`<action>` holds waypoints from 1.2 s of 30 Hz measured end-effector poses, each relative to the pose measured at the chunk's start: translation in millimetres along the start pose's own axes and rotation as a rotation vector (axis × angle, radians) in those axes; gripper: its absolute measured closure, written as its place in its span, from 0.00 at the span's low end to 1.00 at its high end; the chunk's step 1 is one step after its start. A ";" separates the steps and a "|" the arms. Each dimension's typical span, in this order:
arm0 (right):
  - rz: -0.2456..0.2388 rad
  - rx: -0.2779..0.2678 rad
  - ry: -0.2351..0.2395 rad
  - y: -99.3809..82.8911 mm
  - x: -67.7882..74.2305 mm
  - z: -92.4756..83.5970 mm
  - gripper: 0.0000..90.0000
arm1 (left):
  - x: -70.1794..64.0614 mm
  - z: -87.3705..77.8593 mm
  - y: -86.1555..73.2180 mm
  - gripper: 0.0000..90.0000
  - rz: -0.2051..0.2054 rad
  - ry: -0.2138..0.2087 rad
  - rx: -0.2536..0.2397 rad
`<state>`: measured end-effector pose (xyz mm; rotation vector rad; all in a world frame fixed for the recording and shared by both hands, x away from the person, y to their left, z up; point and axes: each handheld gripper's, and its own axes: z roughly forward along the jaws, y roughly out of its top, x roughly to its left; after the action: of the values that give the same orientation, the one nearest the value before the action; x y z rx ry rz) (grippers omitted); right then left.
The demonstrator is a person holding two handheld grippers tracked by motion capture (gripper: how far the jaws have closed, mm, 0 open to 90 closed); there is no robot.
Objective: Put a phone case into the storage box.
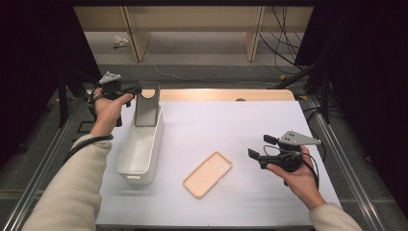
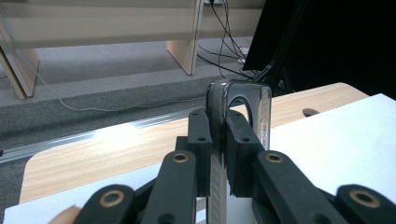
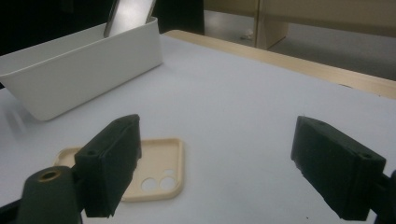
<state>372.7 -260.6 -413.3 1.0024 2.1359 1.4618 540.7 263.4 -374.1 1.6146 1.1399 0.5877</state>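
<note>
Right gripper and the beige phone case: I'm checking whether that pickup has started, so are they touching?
Apart. In the high view the right gripper sits beside the beige phone case with bare table between; the right gripper view shows its jaws wide open above the case.

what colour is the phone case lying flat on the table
Pale peach or beige, seen best in the high view: the phone case lies open side up.

The left gripper (image 2: 218, 140) is clamping a dark glossy phone case (image 2: 239, 105) upright between its pads; behind, the table's (image 2: 116, 158) wooden edge is showing.
</note>
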 end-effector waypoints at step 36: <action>0.001 0.000 0.001 -0.1 -0.2 0.1 0.19 | 5.6 7.3 -9.7 0.90 -0.016 0.015 0.023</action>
<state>372.9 -260.7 -413.5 1.0039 2.1359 1.4631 545.4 265.1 -386.5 1.6222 1.1732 0.5787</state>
